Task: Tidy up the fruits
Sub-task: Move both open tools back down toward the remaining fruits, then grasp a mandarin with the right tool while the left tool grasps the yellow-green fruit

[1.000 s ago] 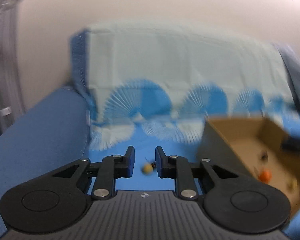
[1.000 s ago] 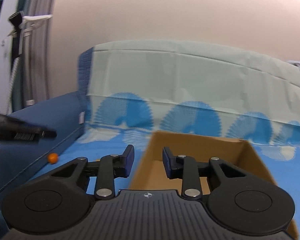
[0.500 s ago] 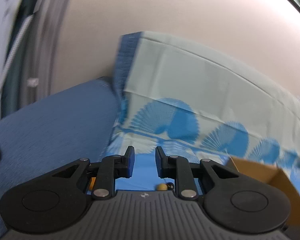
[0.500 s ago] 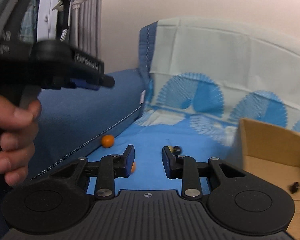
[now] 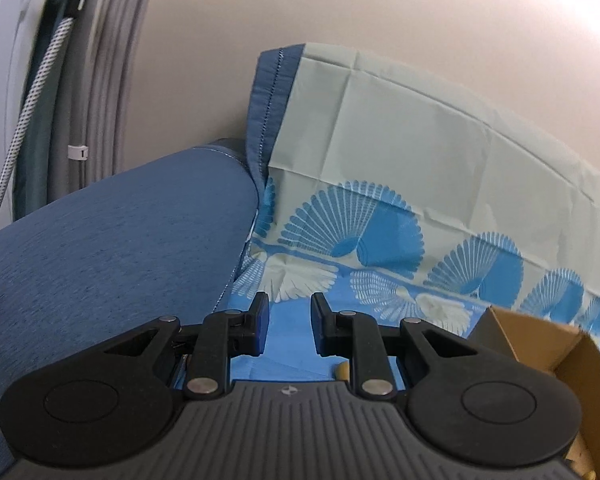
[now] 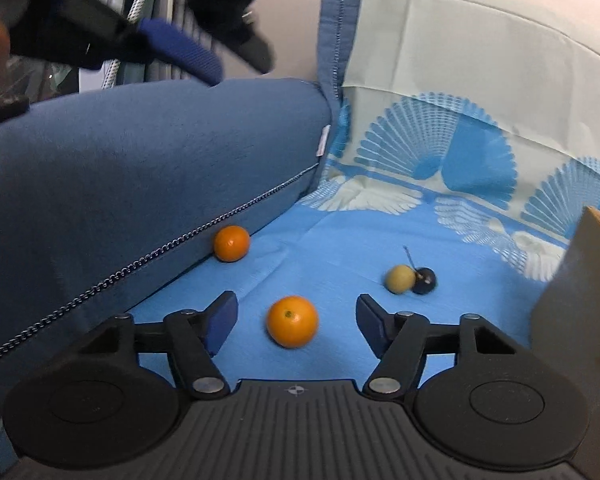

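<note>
Fruit lies loose on a sofa seat draped in a blue sheet [image 6: 380,240] printed with fan shapes. One orange [image 6: 292,321] sits near the front edge of the seat, right between the spread fingers of the right gripper [image 6: 296,318]; its jaws have just been opening and stand wide now, the pads clear of the orange on both sides, nothing gripped. A second orange [image 6: 231,243] rests farther back, tucked against the blue armrest [image 6: 140,160] at the seat's left edge. Toward the right side of the seat a pale yellow round fruit [image 6: 399,278] touches a dark one with a thin stem [image 6: 424,280]. Just beyond them, at the right edge of the seat, stands a cardboard box [image 6: 580,280]; its inside cannot be made out from here.

The left gripper [image 5: 286,330] hangs higher up beside the armrest, blurred at the top left in the right wrist view. Its jaws are drawn in to their narrow setting with nothing between them. Below it, half hidden behind its fingers, a bit of the yellow fruit shows on the sheet.
</note>
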`<state>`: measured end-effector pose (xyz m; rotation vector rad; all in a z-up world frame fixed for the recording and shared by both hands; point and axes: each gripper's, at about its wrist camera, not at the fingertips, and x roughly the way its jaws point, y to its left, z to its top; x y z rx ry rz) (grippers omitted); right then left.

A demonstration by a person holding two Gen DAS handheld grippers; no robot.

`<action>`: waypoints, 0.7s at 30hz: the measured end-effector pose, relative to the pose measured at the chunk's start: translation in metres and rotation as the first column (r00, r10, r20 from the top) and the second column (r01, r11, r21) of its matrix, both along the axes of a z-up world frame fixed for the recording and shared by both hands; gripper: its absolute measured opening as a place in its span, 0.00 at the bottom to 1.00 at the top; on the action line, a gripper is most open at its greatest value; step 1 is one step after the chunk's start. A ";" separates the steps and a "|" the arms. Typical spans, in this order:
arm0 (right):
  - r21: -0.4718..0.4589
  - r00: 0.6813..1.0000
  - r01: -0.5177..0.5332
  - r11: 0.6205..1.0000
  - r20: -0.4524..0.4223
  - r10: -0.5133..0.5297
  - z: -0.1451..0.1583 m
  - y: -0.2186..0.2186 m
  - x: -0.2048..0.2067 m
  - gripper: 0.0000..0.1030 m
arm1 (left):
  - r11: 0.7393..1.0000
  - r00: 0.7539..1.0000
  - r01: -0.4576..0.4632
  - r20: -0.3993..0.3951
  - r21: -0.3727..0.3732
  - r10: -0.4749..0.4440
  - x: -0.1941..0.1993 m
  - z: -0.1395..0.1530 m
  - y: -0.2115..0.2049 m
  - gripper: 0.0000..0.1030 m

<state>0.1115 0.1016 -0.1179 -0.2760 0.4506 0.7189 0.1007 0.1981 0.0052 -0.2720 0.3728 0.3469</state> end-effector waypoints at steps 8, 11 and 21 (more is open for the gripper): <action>-0.016 0.997 0.015 1.000 -0.071 -0.016 -0.027 0.017 0.022 0.64 | 1.000 1.000 -0.004 -0.025 -0.005 0.004 0.006 -0.005 0.001 0.24; -0.009 0.995 0.019 1.000 -0.095 -0.020 -0.030 0.019 0.026 0.37 | 1.000 1.000 0.001 -0.028 0.001 -0.001 0.008 -0.006 0.000 0.24; -0.077 0.993 0.054 0.996 -0.101 -0.062 -0.008 -0.002 0.018 0.38 | 1.000 0.999 0.014 -0.034 0.012 -0.014 0.006 -0.005 -0.002 0.24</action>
